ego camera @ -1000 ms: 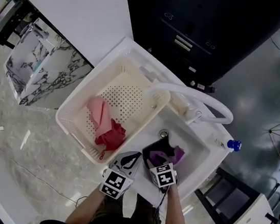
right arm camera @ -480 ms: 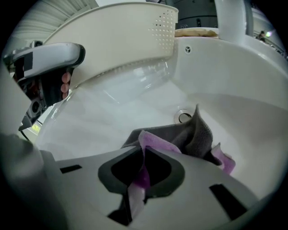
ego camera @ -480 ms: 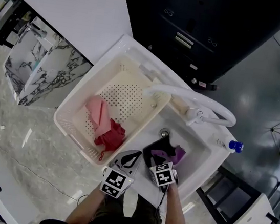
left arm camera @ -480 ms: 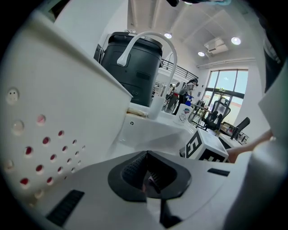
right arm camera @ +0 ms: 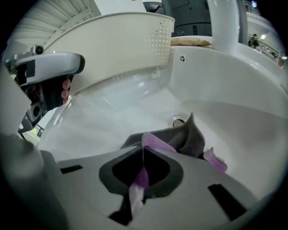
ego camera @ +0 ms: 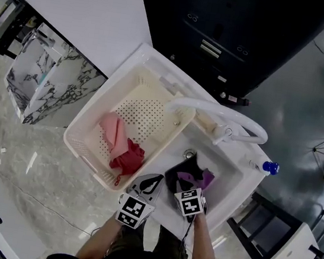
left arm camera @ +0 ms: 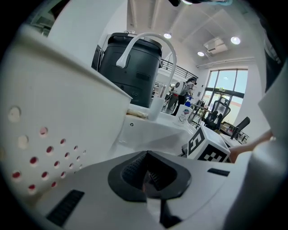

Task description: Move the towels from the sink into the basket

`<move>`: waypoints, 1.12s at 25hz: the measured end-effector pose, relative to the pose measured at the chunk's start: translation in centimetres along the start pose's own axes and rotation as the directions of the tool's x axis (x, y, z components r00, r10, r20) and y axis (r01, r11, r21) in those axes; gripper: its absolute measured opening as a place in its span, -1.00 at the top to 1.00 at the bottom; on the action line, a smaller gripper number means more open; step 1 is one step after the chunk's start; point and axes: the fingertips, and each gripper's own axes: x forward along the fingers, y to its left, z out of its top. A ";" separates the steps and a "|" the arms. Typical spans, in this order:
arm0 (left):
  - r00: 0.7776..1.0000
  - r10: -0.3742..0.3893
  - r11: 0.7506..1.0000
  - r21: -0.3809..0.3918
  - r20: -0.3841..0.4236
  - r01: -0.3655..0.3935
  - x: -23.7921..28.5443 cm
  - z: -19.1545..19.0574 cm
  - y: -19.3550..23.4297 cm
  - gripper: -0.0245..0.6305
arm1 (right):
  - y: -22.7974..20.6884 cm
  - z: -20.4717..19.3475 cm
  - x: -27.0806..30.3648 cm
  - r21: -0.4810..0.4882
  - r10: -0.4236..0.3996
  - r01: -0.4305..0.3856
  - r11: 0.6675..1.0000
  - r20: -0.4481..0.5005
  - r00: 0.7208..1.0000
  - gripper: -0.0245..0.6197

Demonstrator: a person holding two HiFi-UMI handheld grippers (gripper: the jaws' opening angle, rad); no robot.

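Inside sink (right arm camera: 234, 90), right hand-held gripper (right arm camera: 143, 157) just closed on half-hidden purple towel (right arm camera: 153, 141)

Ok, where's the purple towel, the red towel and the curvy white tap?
Purple cloth towel (right arm camera: 154, 142): right gripper view, on its folded edge.
Red cloth towel (ego camera: 127, 158): head view, on its crumpled middle.
Curved white tap (ego camera: 218, 109): head view, on the top of its arch.

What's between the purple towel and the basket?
Nothing blocks it outright. The right gripper has just closed its jaws on the purple towel in the sink. Only the near wall of the basket stands between, to be lifted over. The left gripper, shut, sits close beside that route.
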 end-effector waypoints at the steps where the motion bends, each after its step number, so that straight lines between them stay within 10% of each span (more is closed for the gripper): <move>1: 1.000 -0.001 1.000 0.003 0.001 0.001 0.0 0.1 -0.1 0.90 | -0.2 0.1 -0.2 0.001 -0.006 0.006 1.000 0.010 1.000 0.81; 28: 0.989 -0.027 0.990 0.143 0.145 0.006 -7.0 5.6 -5.7 0.90 | 0.6 6.4 -15.0 0.084 -0.188 0.168 0.982 0.364 0.912 0.81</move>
